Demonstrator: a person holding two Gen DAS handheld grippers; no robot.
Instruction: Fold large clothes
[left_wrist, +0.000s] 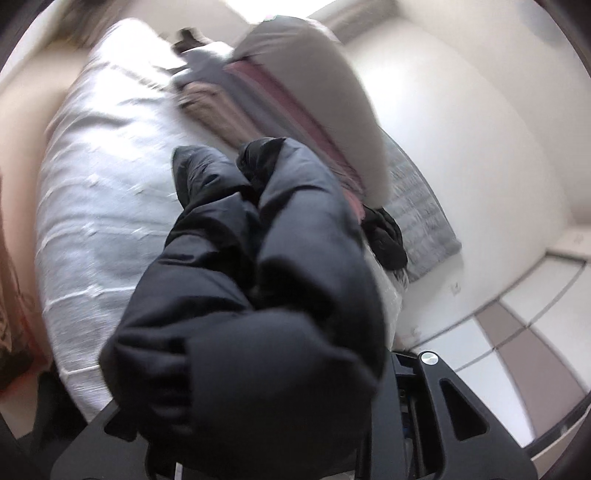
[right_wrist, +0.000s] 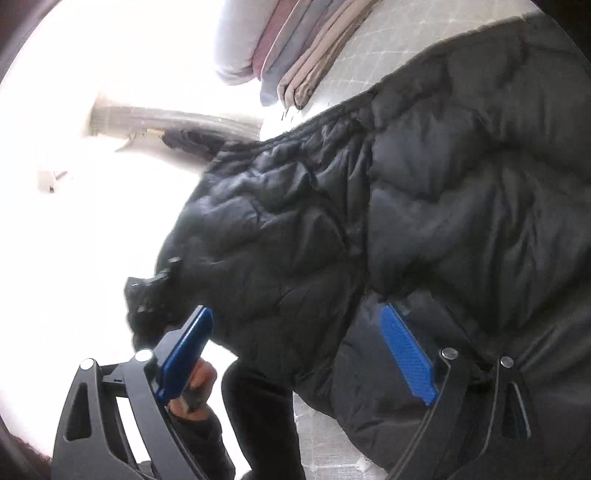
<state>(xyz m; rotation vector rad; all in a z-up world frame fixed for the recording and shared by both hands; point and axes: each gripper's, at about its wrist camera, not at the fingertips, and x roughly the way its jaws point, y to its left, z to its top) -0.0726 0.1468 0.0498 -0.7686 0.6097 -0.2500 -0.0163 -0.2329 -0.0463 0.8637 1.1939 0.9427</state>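
Note:
A black puffer jacket (left_wrist: 258, 277) is bunched up over my left gripper (left_wrist: 255, 295) and hides both fingers; only the black frame (left_wrist: 436, 406) shows below it. The jacket hangs lifted off the bed, so the jaws are shut on it. In the right wrist view the same jacket (right_wrist: 424, 184) spreads across the quilted bed cover. My right gripper (right_wrist: 295, 314) stands wide open, its blue pads (right_wrist: 406, 350) on either side of the jacket's lower part without pressing it. A hand (right_wrist: 197, 384) shows behind the left pad.
The bed's white quilted cover (left_wrist: 110, 221) fills the left. A stack of folded bedding and a pillow (left_wrist: 306, 110) lies at the bed's far end, seen also as stacked bedding (right_wrist: 295, 48). A small black garment (left_wrist: 384, 236) and a grey rug (left_wrist: 424, 221) lie beside the bed.

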